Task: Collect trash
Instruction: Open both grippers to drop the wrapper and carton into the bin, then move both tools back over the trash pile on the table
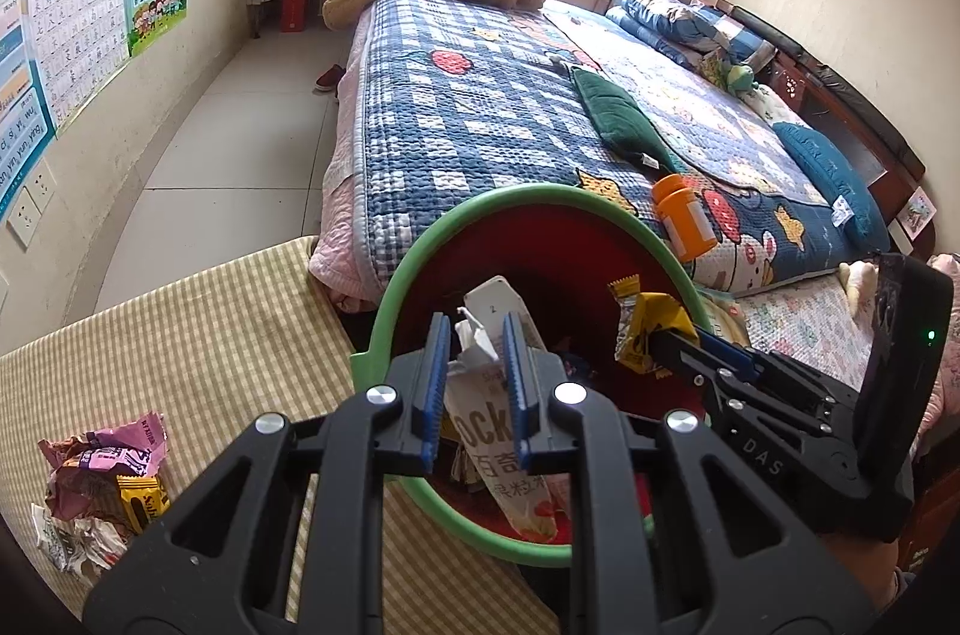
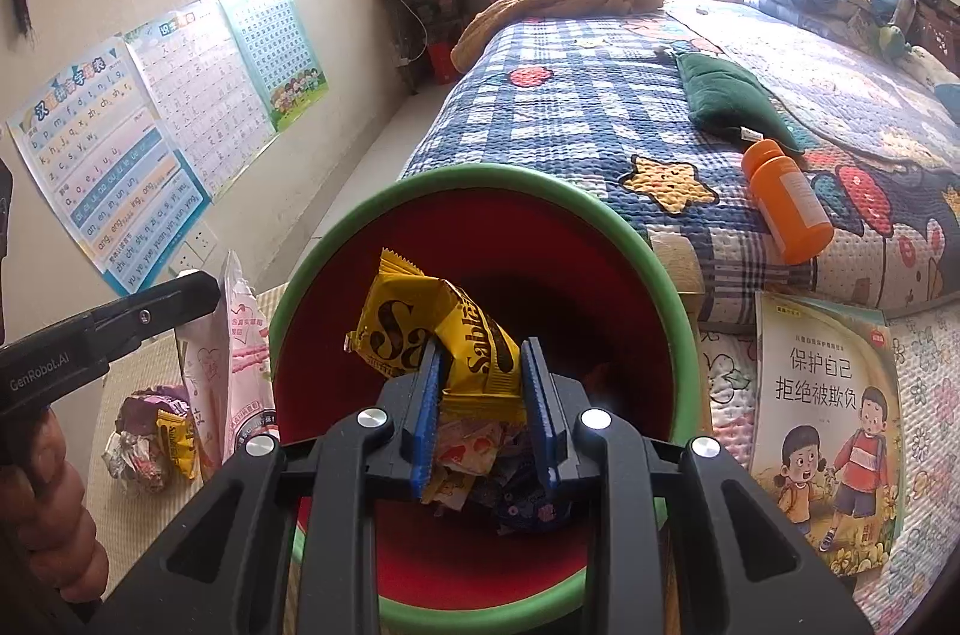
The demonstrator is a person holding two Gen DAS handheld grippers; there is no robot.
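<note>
A red bin with a green rim (image 2: 672, 287) stands between a checked mat and the bed, its mouth facing both cameras, with crumpled wrappers already lying at its bottom. Over that mouth the right gripper (image 2: 483, 395) has its blue pads closed tight on a yellow wrapper (image 2: 444, 329) printed "Sabl…" in dark letters. The left gripper (image 1: 477, 383) is likewise clamped, pinching a white and pink pouch (image 1: 510, 461) at the bin's near rim; "OCK" and Chinese characters show on it. The left gripper's body reads "GenRobot.AI" in the right wrist view, and the right one's reads "DAS" in the left wrist view. On the yellow checked mat (image 1: 210, 335) lies a small heap of trash (image 1: 102, 485): a purple wrapper, a second yellow "Sabl…" wrapper and crumpled white ones. An orange bottle (image 2: 786, 203) lies on the blue quilted bedspread (image 1: 468, 113), beside a dark green cushion (image 1: 618, 119). A picture book (image 2: 822, 425) titled 保护自己 拒绝被欺负 rests right of the bin. Pinyin charts (image 2: 114, 161) hang on the wall.
</note>
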